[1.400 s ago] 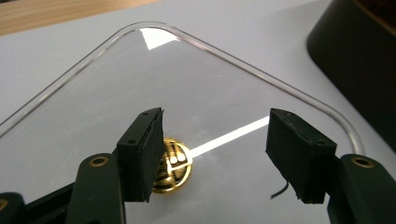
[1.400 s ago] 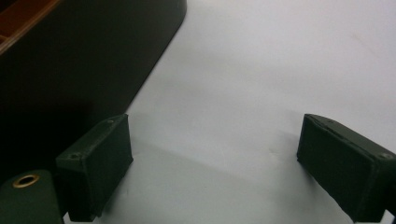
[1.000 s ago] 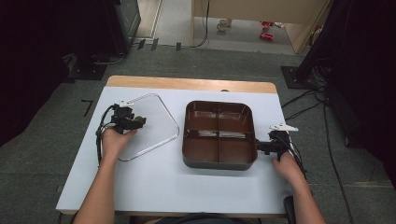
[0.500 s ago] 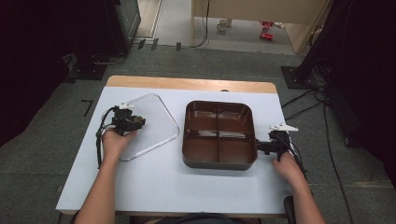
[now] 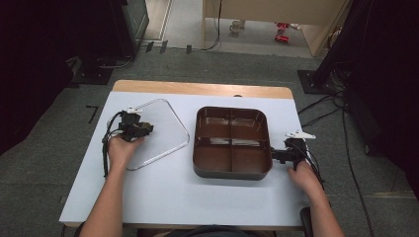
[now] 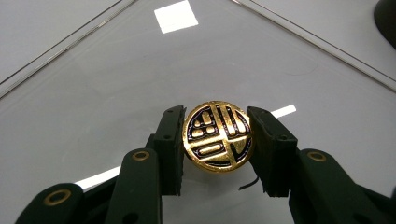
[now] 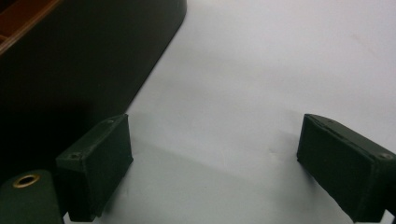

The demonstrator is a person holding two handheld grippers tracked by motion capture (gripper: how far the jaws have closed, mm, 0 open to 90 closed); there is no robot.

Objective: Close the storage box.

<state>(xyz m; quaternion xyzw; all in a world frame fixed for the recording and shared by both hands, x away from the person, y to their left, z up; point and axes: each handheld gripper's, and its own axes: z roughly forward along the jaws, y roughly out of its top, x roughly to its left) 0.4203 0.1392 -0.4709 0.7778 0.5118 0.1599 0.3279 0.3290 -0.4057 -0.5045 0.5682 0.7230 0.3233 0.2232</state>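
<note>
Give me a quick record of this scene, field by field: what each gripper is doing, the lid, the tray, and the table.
left gripper: jaws have just been closing and now clamp the gold knob from both sides
gold knob: round, dark pattern, sits on the clear lid
clear lid: flat on the table, left of the tray, apart from it
right gripper: open, nothing between the jaws, beside the tray's right edge
brown tray: four compartments, looks empty
table: white top, wooden far edge

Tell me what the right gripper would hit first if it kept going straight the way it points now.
Probably the brown tray: the right gripper points at its right wall, jaws open, nothing between them. Its own view shows the wall slightly off-centre, so a graze is possible.
</note>
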